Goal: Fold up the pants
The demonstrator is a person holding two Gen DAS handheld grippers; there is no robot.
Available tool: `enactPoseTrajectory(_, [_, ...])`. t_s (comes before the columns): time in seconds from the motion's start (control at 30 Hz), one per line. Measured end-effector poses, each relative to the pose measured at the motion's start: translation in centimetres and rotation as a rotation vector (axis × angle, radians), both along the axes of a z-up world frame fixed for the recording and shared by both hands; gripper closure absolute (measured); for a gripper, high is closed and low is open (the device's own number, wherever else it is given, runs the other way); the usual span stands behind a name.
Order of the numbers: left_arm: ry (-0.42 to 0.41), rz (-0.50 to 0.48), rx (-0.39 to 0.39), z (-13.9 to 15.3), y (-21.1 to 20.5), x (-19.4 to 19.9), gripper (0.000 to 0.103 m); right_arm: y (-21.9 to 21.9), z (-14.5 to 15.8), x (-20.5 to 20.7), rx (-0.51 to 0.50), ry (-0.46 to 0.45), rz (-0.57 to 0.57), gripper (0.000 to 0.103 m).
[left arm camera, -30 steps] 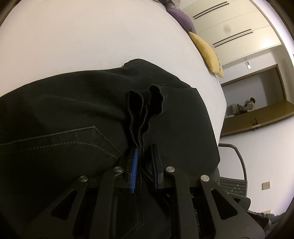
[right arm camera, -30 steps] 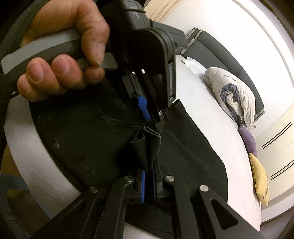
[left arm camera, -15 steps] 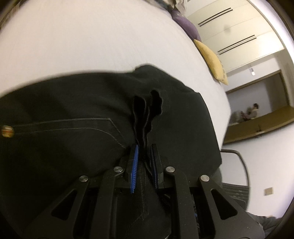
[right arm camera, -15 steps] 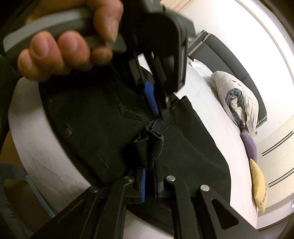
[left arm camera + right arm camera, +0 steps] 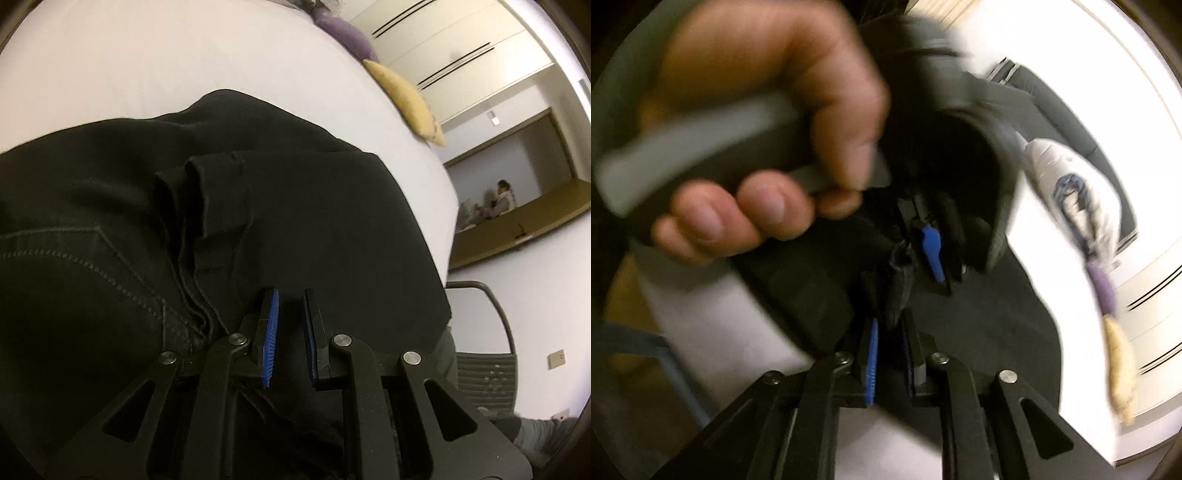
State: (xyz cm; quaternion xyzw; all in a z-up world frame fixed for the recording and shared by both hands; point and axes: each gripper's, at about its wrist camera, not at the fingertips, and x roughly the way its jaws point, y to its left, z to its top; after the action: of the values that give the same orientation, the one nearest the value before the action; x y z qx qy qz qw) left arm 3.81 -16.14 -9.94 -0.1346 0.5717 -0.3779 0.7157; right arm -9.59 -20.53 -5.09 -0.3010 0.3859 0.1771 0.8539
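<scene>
Black pants [image 5: 314, 221] lie folded on a white bed [image 5: 147, 66]. In the left wrist view a bunched hem edge [image 5: 207, 195] lies loose on the pants, just left of my left gripper [image 5: 288, 317], which is open with nothing between its blue pads. In the blurred right wrist view my right gripper [image 5: 888, 350] has a bunch of black cloth [image 5: 897, 284] between its blue pads. The left gripper [image 5: 934, 254] and the hand holding it [image 5: 768, 140] hover close above that cloth.
A yellow cushion [image 5: 406, 99] and a purple cushion [image 5: 343, 29] lie at the bed's far edge. A white bundle of bedding [image 5: 1078, 184] lies by the dark headboard. A metal chair [image 5: 487, 354] stands beside the bed.
My left gripper has opened and let go of the bunched hem, which now lies on the pants. The right view has gone blurred with motion, with the left hand closer to it.
</scene>
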Motion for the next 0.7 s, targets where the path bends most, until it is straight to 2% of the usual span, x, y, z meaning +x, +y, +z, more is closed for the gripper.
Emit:
enactPoseTrajectory(0.03, [0.006, 0.002, -0.007, 0.0, 0.2, 0.0, 0.090, -1.1, 0.7, -0.1, 0.053, 0.033, 0.002, 0.073])
enactPoseTrajectory(0.07, [0.012, 0.004, -0.013, -0.1, 0.5, 0.0, 0.090, -2.5, 1.5, 0.0, 0.111, 0.067, -0.010, 0.060])
enactPoseTrajectory(0.1, [0.016, 0.006, -0.018, -0.2, 0.8, -0.1, 0.090, -5.0, 2.6, 0.8, 0.207, 0.116, -0.046, 0.056])
enactPoseTrajectory(0.13, [0.018, 0.013, -0.019, -0.3, 1.0, -0.2, 0.090, -7.1, 3.3, 1.8, 0.275, 0.142, -0.096, 0.056])
enactPoseTrajectory(0.17, [0.016, 0.019, -0.019, -0.2, 1.1, -0.4, 0.090, -10.3, 4.0, 3.6, 0.378, 0.183, -0.172, 0.056])
enactPoseTrajectory(0.23, [0.009, 0.029, -0.012, -0.1, 1.3, -1.1, 0.090, -15.6, 5.2, 6.5, 0.576, 0.228, -0.250, 0.056])
enactPoseTrajectory(0.3, [0.009, 0.037, -0.014, 0.3, 1.5, -1.7, 0.090, -20.6, 5.5, 10.0, 0.802, 0.300, -0.266, 0.056])
enactPoseTrajectory(0.4, [-0.003, 0.033, -0.009, 0.4, 1.7, -2.7, 0.090, -25.3, 3.6, 15.8, 1.016, 0.439, -0.275, 0.047])
enactPoseTrajectory(0.5, [0.002, 0.045, -0.034, 0.1, 2.1, -3.6, 0.090, -27.1, 0.4, 20.5, 1.124, 0.529, -0.315, 0.045])
enactPoseTrajectory(0.57, [-0.001, 0.048, -0.045, 0.0, 2.3, -3.8, 0.090, -27.5, -2.1, 22.1, 1.137, 0.589, -0.357, 0.044])
enactPoseTrajectory(0.63, [-0.011, 0.037, -0.042, 0.0, 2.6, -4.0, 0.090, -27.4, -4.9, 21.7, 1.139, 0.648, -0.378, 0.047])
enactPoseTrajectory(0.7, [-0.017, 0.033, -0.043, -0.1, 2.6, -3.6, 0.090, -27.9, -4.7, 20.4, 1.172, 0.626, -0.356, 0.050])
